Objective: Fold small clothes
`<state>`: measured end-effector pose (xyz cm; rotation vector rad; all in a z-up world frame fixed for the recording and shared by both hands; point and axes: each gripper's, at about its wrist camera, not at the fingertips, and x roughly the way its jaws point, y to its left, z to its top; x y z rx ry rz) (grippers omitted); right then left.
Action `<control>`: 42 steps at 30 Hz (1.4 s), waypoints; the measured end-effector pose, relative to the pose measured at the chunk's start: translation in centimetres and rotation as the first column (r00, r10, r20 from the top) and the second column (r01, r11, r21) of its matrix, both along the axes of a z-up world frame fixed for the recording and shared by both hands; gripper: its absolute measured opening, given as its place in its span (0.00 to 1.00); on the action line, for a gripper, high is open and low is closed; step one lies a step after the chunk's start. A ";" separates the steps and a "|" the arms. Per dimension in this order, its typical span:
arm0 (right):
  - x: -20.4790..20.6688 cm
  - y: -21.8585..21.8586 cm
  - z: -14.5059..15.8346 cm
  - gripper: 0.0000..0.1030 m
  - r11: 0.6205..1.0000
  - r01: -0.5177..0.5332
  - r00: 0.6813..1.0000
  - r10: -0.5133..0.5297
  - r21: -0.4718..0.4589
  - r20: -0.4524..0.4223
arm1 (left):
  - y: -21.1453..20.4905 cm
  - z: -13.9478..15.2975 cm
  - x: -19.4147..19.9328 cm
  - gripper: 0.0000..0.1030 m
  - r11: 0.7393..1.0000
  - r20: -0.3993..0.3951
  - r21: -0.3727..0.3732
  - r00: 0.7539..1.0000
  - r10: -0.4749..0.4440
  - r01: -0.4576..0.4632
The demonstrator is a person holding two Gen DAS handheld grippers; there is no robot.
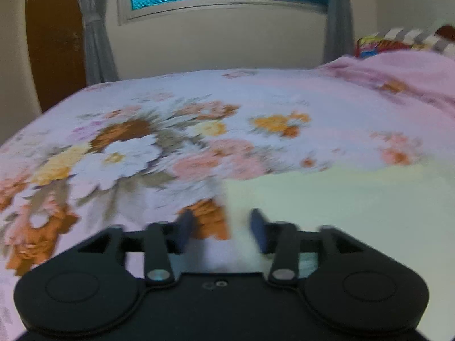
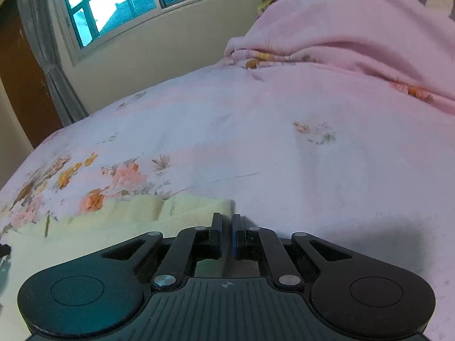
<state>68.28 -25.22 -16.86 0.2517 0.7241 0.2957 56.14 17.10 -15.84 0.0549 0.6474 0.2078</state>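
Folding a pale yellow cloth (image 1: 341, 199) on a floral bedsheet (image 1: 142, 142).
Left gripper (image 1: 221, 227) gapes at the cloth's left edge, lower centre; right gripper (image 2: 226, 234), lower centre, is closed beside its corner, apparently empty.

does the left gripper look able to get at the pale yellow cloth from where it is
Probably yes: the left gripper is open right over the edge of the pale yellow cloth on the floral bedsheet, with nothing in between, though the view is blurred.
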 end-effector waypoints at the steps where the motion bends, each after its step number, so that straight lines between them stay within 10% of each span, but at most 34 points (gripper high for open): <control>1: 0.1 0.0 -0.4 0.04 1.000 -0.005 1.000 0.005 -0.021 0.002 | 0.3 -0.5 0.1 0.48 1.000 -0.013 0.005 1.000 -0.014 0.014; 9: 0.5 0.7 -0.5 0.09 0.999 0.009 1.000 -0.010 -0.033 -0.006 | 1.2 0.0 0.1 0.47 0.999 -0.024 -0.032 1.000 0.000 -0.001; 13: -4.4 -1.5 2.3 0.65 0.998 0.028 0.997 -0.031 0.055 0.070 | 2.5 1.3 -3.7 0.57 0.997 -0.004 -0.080 1.000 -0.019 0.019; 27: -37.7 -11.8 6.8 0.44 0.979 -0.046 0.996 0.062 0.199 -0.071 | 0.0 1.7 -35.4 0.48 0.876 -0.108 -0.438 0.956 -0.274 0.201; 31: -42.2 -11.2 7.1 0.42 0.968 -0.058 0.988 0.091 0.243 -0.126 | -1.3 1.6 -38.4 0.24 0.837 -0.117 -0.505 0.945 -0.307 0.210; 42: -47.7 -9.8 4.5 0.41 0.945 0.004 0.973 0.071 0.326 -0.218 | -4.7 0.8 -41.5 0.22 0.821 -0.106 -0.547 0.959 -0.262 0.164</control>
